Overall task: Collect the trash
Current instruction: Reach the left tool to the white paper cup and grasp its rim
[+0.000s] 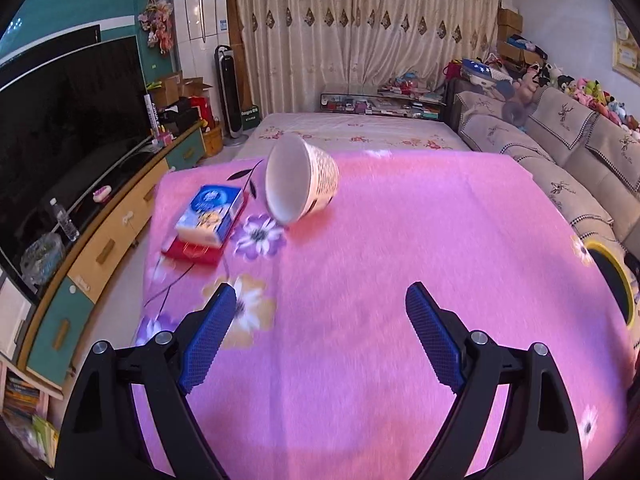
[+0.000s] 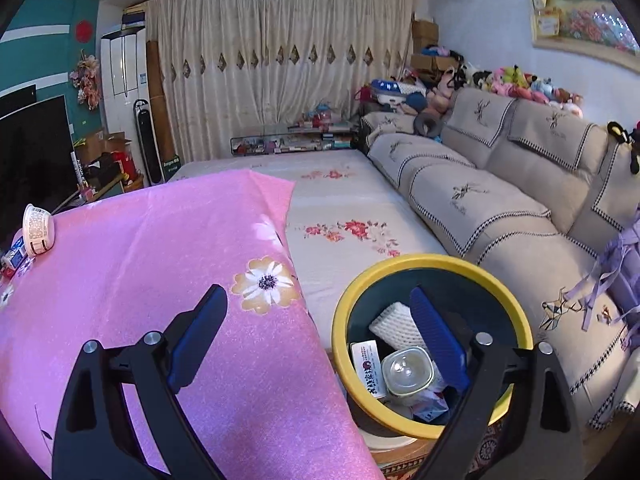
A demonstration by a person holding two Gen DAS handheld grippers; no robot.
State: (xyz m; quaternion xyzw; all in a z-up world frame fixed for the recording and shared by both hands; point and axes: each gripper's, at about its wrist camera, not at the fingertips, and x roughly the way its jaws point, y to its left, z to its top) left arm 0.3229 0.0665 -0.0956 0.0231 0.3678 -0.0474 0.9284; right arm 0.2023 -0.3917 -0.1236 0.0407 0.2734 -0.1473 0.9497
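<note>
Nearest the lens in the left wrist view, the left gripper (image 1: 320,304) fills the bottom of the frame, its black arms and blue ribbed pads spread wide with only the pink flowered blanket (image 1: 380,260) between them, gripping nothing. Up and left of centre, a blue and white tissue pack (image 1: 212,216) lies on top of a flat red packet (image 1: 192,254). Just right of it, above centre, a white paper cup with a tan printed pattern (image 1: 302,184) lies tipped on its side on the blanket, its round, plain white mouth turned toward the lower left. At the far right edge a sliver of the yellow-rimmed dark round bin (image 1: 612,268) shows. In the right wrist view the same cup appears small at the left edge, well apart from the right gripper (image 2: 320,306), whose blue pads also stand wide apart and empty at the bottom of the frame. Its left finger hangs over the blanket and its right finger over the bin's mouth in the lower right. Inside the bin lie a white foam net sleeve (image 2: 390,322), a white printed card (image 2: 368,364), a clear plastic tub (image 2: 406,374) and a crumpled wrapper (image 2: 430,402).
</note>
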